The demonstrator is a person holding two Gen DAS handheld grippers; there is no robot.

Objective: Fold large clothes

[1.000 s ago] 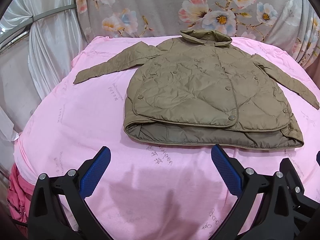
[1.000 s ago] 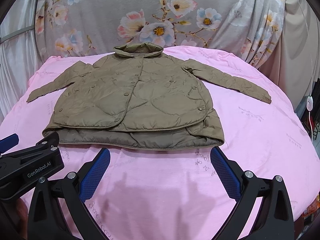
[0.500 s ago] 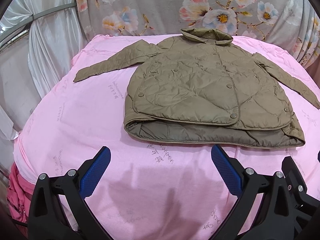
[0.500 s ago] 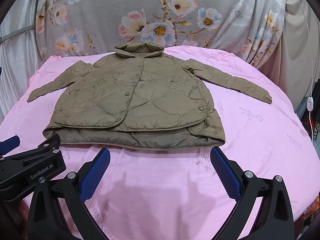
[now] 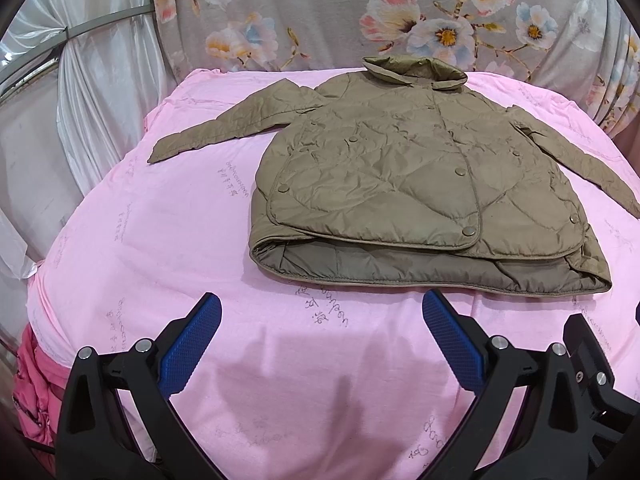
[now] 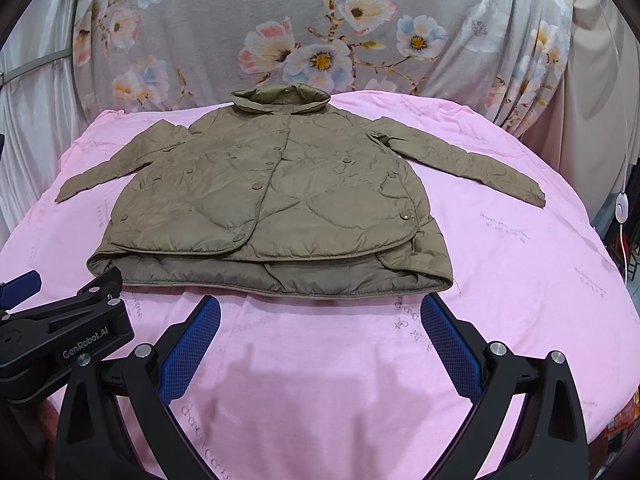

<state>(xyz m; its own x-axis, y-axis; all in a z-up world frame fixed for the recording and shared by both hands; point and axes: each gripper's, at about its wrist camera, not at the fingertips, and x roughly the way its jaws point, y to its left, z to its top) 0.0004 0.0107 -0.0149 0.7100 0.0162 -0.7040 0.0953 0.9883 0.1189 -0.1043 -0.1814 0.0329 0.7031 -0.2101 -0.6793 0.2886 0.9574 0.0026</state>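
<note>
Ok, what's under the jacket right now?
The jacket lies flat on the pink sheet, which shows all around it. At the open hem only its own lining is visible; anything beneath the body is covered.

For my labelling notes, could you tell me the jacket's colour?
Olive-brown jacket, quilted; clearest in the right wrist view.

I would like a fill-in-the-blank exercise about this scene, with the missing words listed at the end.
1. The olive quilted jacket lies on a sheet whose colour is ____.
2. Both sleeves of the jacket are spread ____ from its body.
3. The left gripper and the right gripper are both ____ and hold nothing.
4. The curtain behind the bed has a printed pattern of ____.

Missing words: pink; outward; open; flowers
</note>
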